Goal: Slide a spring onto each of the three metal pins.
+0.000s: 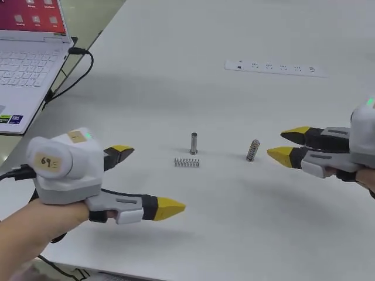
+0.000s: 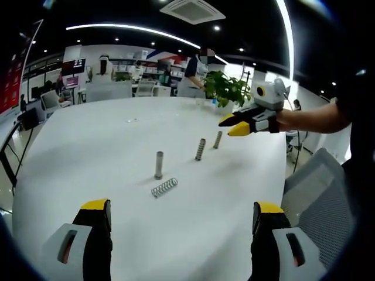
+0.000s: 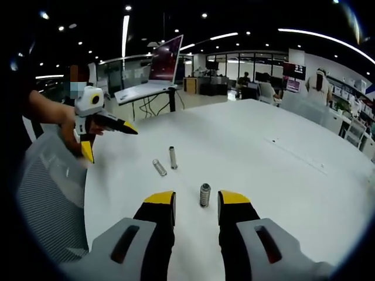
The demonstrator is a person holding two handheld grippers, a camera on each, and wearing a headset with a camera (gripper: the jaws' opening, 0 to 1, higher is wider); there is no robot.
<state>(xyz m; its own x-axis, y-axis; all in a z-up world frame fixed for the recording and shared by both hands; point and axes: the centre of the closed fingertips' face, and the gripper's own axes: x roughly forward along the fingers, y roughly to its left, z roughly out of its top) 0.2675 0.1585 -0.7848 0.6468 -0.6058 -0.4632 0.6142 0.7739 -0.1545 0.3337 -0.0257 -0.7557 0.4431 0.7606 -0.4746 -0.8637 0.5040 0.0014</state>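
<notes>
Right claw (image 3: 197, 202) a little spread, pin with spring (image 3: 204, 194) just in front of its tips | left claw (image 2: 181, 206) spread wide, loose spring (image 2: 164, 187) lies beside bare pin (image 2: 159, 164) | third pin (image 2: 217, 140) tiny, hard to make out

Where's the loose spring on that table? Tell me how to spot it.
Look to the middle of the white table, where a bare pin stands upright. The spring lies just in front of it, on the person's side. It lies flat on its side, while the other spring stands upright further right.
</notes>
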